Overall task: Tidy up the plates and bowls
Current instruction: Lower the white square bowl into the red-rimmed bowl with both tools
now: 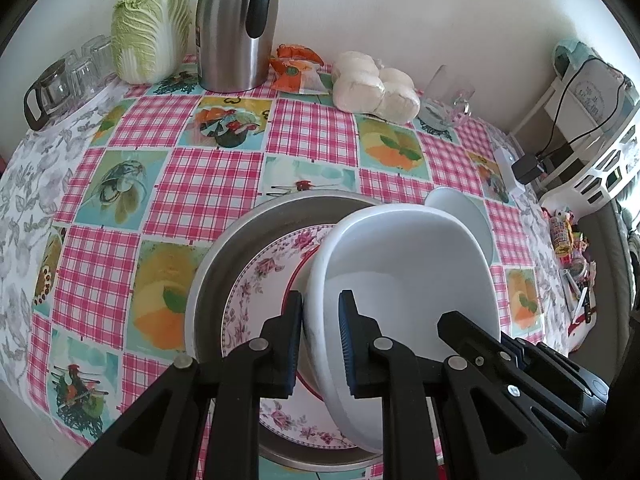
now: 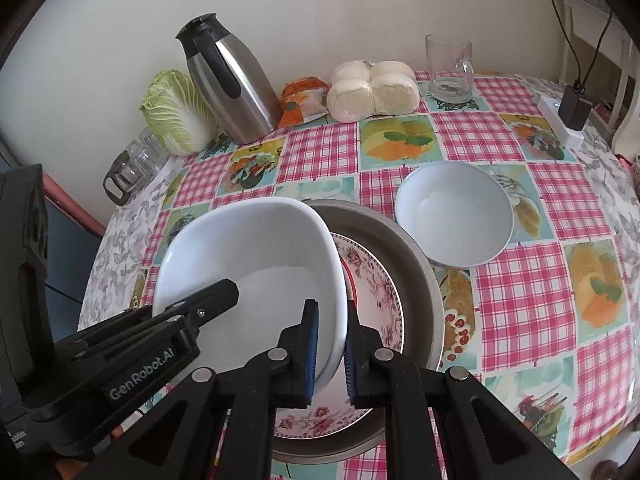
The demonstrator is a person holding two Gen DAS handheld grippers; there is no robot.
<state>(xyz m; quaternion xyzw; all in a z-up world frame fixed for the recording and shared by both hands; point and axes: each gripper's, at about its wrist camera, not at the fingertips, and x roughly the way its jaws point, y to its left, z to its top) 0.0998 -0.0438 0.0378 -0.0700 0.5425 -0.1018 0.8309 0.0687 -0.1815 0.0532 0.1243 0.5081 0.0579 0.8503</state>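
1. Over the middle of the surface (image 2: pixel 520 280) with its pink-checked cloth, we hold a white square bowl (image 1: pixel 404 264) between our two claws, tilted above the metal tray (image 1: pixel 224 256).
2. Our left claw (image 1: pixel 320 344) is clamped on the bowl's left rim, one blue pad (image 1: pixel 347 344) inside the wall and the other finger outside it.
3. Our right claw (image 2: pixel 330 352) grips the opposite rim the same way, its jaws narrow with the white wall pinched between them.
4. Each claw shows in the other's view, reaching to its own side of the bowl.
5. The metal tray is round and shallow, and it holds a floral plate (image 2: pixel 376 280) with pink roses and a red ring; the plate lies flat inside it.
6. The square bowl is empty and hangs over the plate; we cannot tell whether its lower edge touches it.
7. A round white bowl (image 2: pixel 456 216), also empty, stands upright on the surface just beside the tray's far right rim.
8. Along the back wall stand a cabbage (image 1: pixel 150 28), a steel jug (image 1: pixel 236 28), an orange packet (image 1: pixel 298 70), a bag of white buns (image 1: pixel 374 86) and a glass mug (image 2: pixel 450 68), well apart from the tray.
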